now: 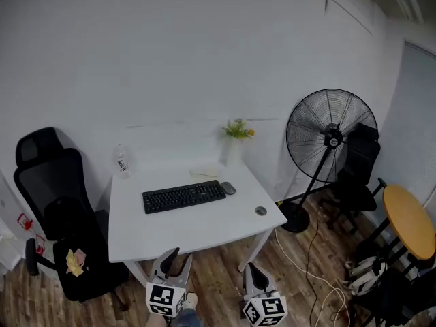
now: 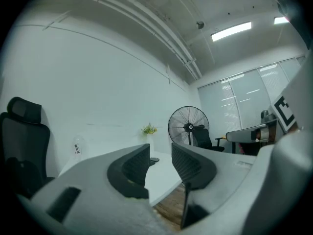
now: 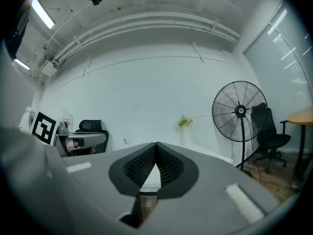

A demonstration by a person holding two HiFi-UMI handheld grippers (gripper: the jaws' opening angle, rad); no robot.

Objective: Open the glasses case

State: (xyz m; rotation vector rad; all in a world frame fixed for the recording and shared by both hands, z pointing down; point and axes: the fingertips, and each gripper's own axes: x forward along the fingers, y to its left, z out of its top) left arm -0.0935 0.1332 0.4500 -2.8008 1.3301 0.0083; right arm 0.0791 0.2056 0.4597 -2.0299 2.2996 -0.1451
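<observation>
A pale flat glasses case (image 1: 204,172) lies on the white desk (image 1: 204,227), just behind the black keyboard (image 1: 184,196). Both grippers hang in front of the desk's near edge, well short of the case. My left gripper (image 1: 178,256) is open, and in the left gripper view its jaws (image 2: 160,151) stand apart with only the desk showing between them. My right gripper (image 1: 252,270) is shut, and in the right gripper view its tips (image 3: 156,148) meet with nothing held.
On the desk are a grey mouse (image 1: 228,188), a clear bottle (image 1: 122,161), a vase with a plant (image 1: 236,136) and a small round object (image 1: 261,210). A black office chair (image 1: 61,216) stands left, a floor fan (image 1: 327,148) right, with cables on the wooden floor.
</observation>
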